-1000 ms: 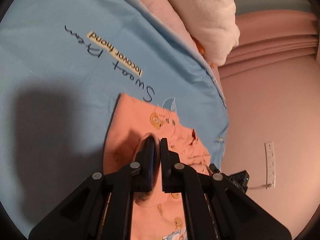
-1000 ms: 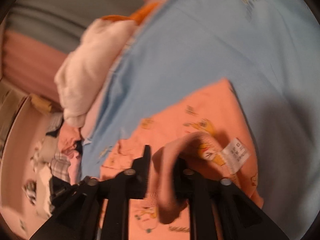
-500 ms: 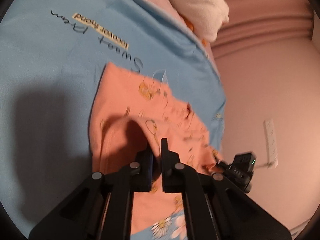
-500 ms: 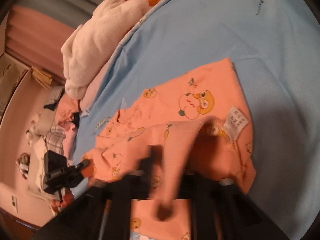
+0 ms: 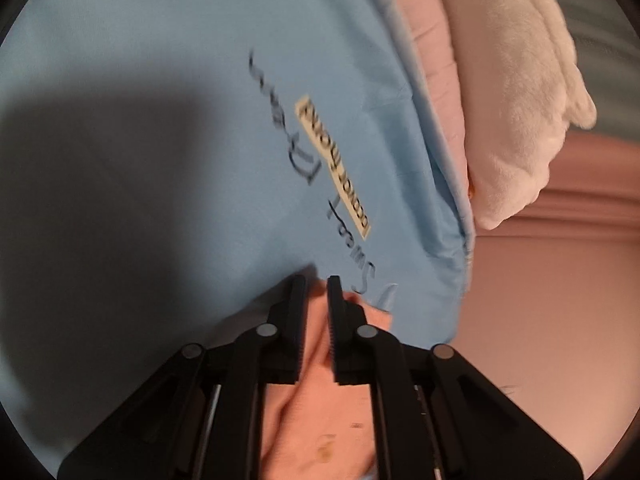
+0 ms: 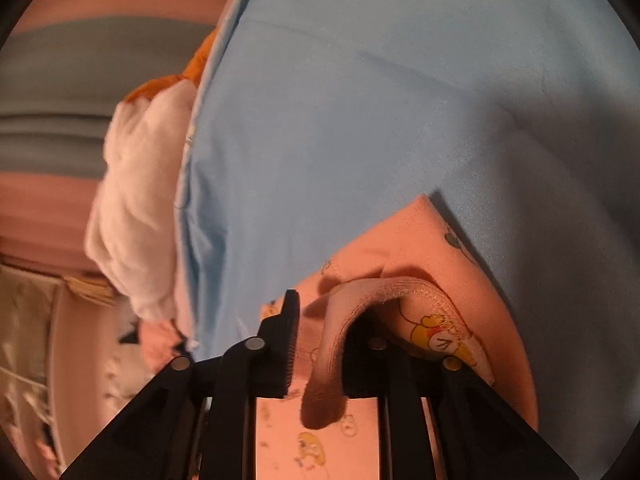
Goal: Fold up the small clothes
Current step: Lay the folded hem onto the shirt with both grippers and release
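Blue sheet [image 5: 200,160] fills both views — the orange garment [image 6: 420,240] lies low in frame. Left tool [image 5: 317,286] opening, clear of cloth; right tool [image 6: 320,300] opening, a hem [image 6: 384,286] draped between its jaws.

Both claws, clamped a second earlier, were opening. The left claw [image 5: 317,284] had slid to the far edge of the peach cartoon-print cotton garment [image 5: 316,408], while a hemmed fold of the garment [image 6: 360,300] draped loosely over the right claw [image 6: 320,300].
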